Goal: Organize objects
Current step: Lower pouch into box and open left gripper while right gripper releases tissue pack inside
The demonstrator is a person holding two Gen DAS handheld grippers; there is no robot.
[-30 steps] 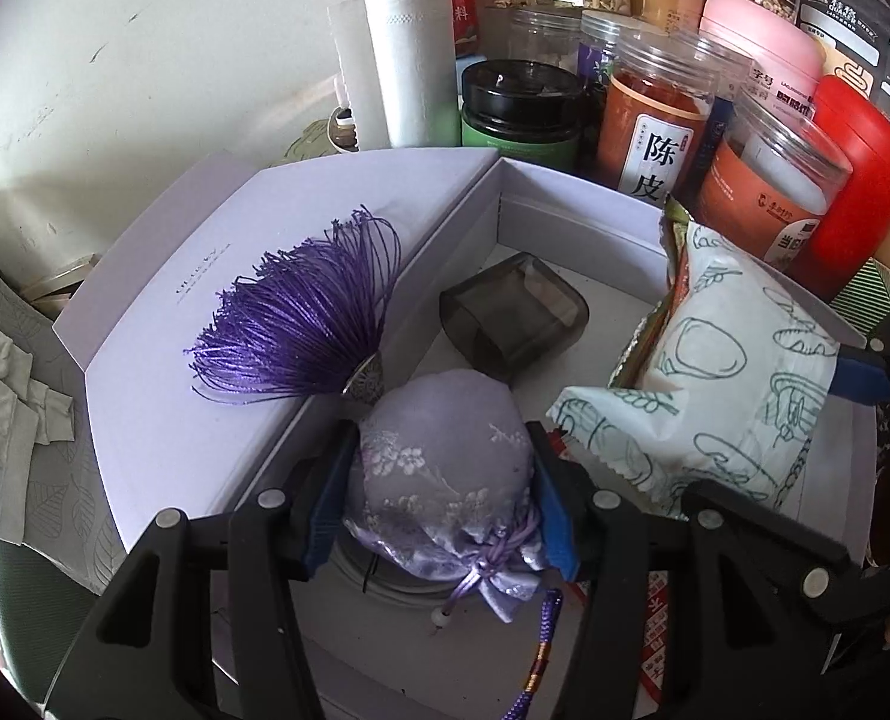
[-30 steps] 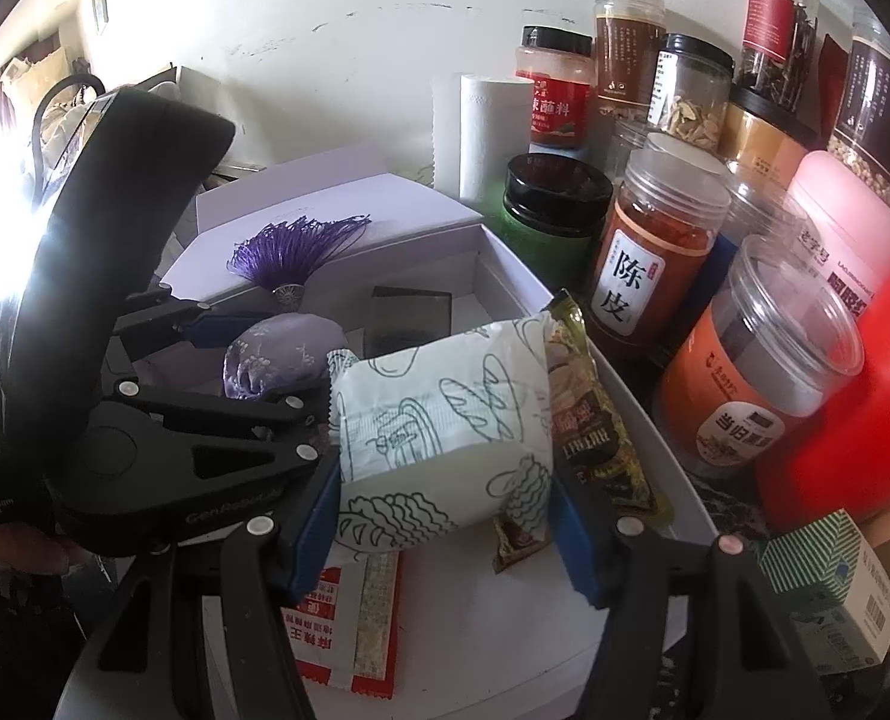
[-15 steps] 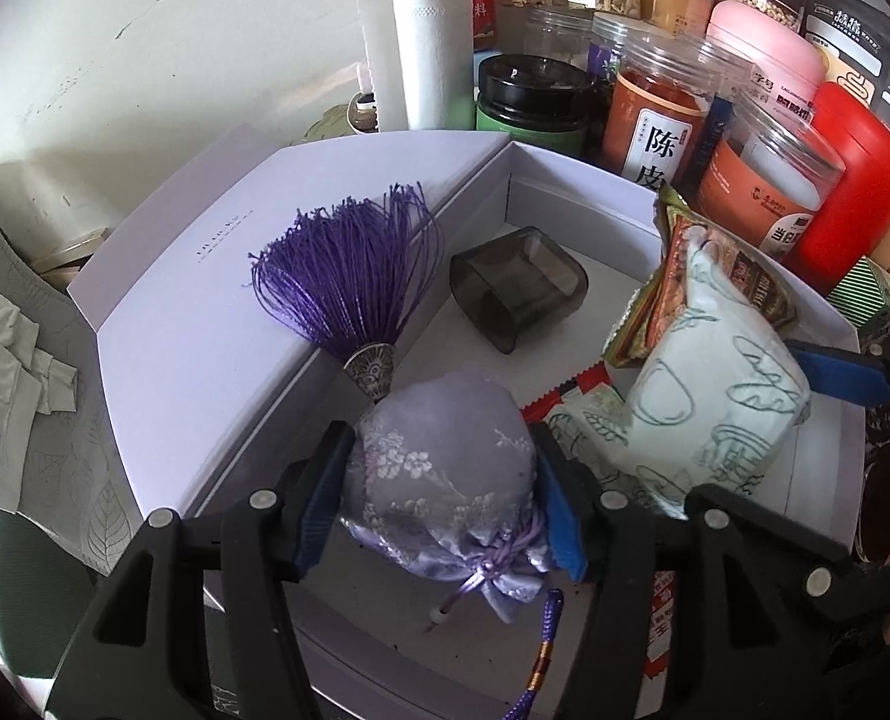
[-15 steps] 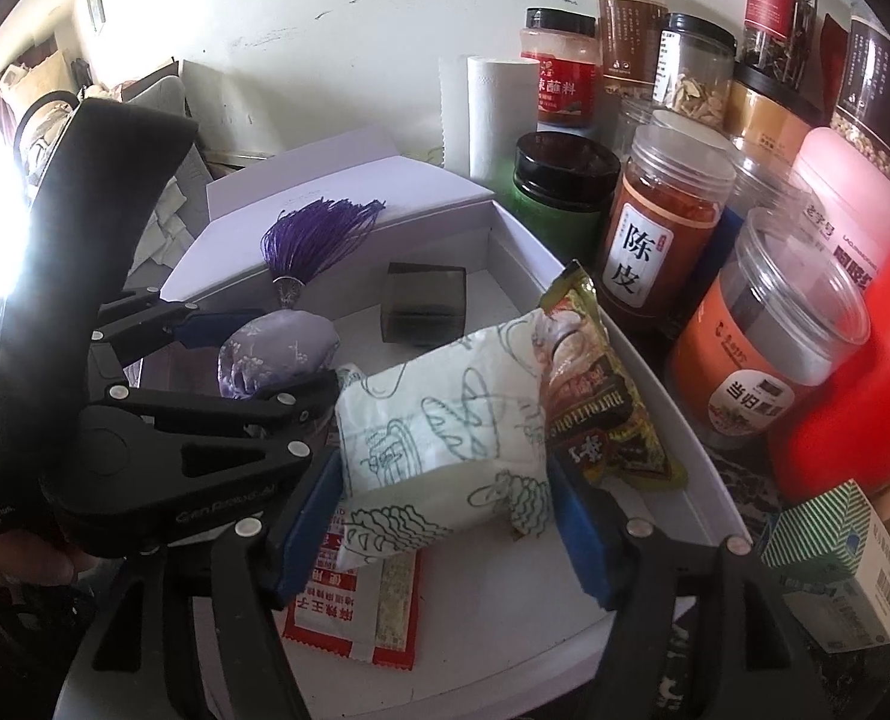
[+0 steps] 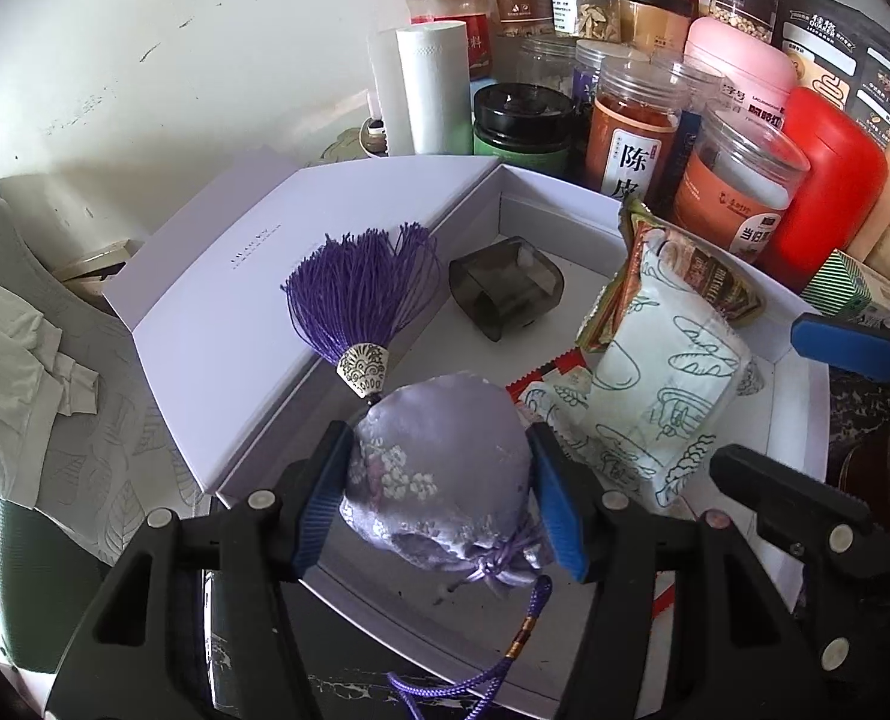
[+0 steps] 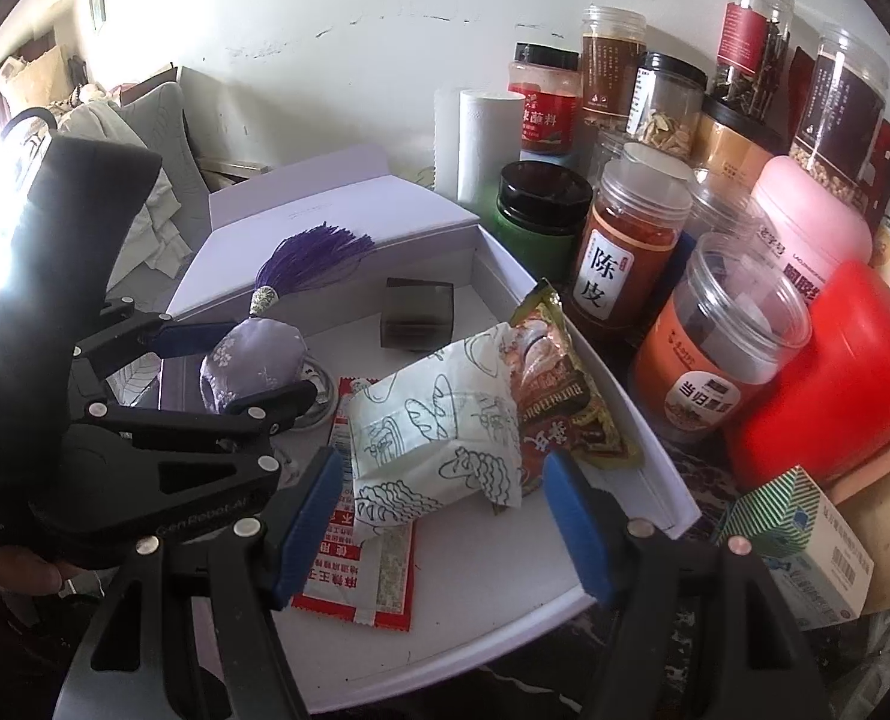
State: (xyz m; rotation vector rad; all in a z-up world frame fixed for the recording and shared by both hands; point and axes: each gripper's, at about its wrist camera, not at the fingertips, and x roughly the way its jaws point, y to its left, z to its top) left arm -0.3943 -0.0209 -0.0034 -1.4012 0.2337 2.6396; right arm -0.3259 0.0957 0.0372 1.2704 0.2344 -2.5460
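**Holding sachet and tissue pack above open box**

Left tongs were closed on a lilac embroidered sachet, its purple tassel draped over the box lid. Right tongs stood about the printed tissue pack; pad contact could not be told. Both items were held over the white box, beside the jars.

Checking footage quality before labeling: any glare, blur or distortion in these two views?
Right wrist view: window glare blows out the left edge behind the left gripper; jars stay sharp. Left wrist view: even light, sachet crisp. Both: strong fisheye bending, dark corners.
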